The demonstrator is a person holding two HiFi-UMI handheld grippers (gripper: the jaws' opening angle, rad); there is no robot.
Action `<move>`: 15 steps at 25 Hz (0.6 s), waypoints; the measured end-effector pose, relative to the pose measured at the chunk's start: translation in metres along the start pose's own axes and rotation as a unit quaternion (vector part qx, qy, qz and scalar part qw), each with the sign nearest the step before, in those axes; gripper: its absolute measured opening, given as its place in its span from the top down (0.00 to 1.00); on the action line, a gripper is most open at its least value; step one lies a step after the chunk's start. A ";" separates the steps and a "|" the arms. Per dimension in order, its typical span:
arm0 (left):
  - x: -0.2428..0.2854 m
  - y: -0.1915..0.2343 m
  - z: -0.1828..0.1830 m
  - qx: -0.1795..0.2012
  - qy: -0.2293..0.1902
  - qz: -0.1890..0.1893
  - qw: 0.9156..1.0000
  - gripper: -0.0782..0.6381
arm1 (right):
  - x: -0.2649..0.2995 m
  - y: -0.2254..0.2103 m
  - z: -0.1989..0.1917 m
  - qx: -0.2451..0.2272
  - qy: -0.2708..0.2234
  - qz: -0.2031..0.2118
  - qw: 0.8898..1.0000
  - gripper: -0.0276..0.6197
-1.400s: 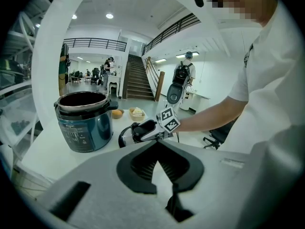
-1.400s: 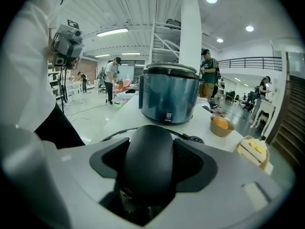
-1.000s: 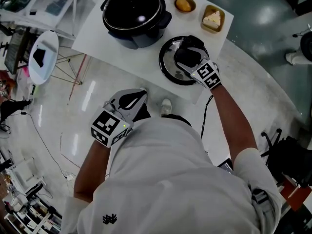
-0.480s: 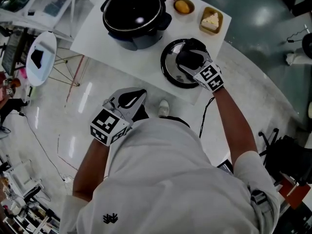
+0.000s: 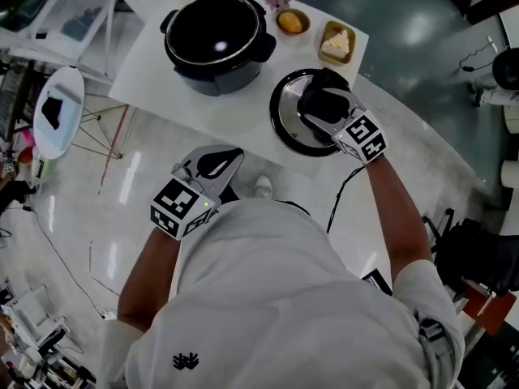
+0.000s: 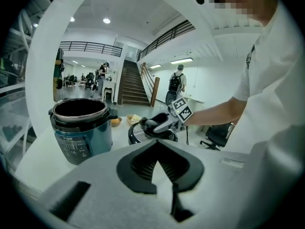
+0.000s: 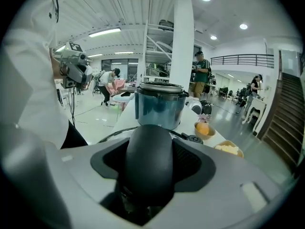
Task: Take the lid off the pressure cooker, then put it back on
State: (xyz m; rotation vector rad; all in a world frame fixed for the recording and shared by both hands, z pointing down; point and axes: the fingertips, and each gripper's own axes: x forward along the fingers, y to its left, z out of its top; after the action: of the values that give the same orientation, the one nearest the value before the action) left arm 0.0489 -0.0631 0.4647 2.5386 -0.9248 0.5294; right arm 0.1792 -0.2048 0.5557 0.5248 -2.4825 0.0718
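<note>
Lid is clamped by its handle in right hand-held gripper.

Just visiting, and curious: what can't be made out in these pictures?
- The lid's underside and whether it clears the table: left gripper view, the left gripper's body cuts it off.
- Print on the cooker's panel: left gripper view, too small.
- Food in the two dishes: head view, too small.
</note>
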 end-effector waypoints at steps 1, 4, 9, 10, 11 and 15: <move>0.000 0.001 0.002 0.003 -0.001 -0.003 1.000 0.88 | -0.006 -0.001 0.005 0.001 -0.001 -0.001 1.000 0.51; 0.002 0.002 0.007 0.009 -0.005 -0.012 1.000 0.88 | -0.023 -0.004 0.019 0.007 -0.001 -0.001 1.000 0.51; 0.003 0.008 0.012 0.016 -0.011 -0.023 1.000 0.88 | -0.046 -0.008 0.047 0.006 0.004 -0.005 1.000 0.51; 0.002 0.008 0.013 0.017 -0.011 -0.025 0.999 0.88 | -0.050 -0.008 0.053 0.006 0.003 -0.006 1.000 0.51; 0.001 0.009 0.013 0.018 -0.012 -0.026 0.999 0.88 | -0.054 -0.008 0.060 0.007 0.002 -0.005 1.000 0.51; -0.001 0.018 0.014 0.030 -0.007 -0.032 0.999 0.88 | -0.063 -0.012 0.088 0.005 -0.001 -0.003 1.000 0.51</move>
State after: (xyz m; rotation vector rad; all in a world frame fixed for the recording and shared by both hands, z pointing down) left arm 0.0394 -0.0816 0.4562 2.6197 -0.8425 0.5287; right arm 0.1827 -0.2087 0.4469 0.5377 -2.4835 0.0820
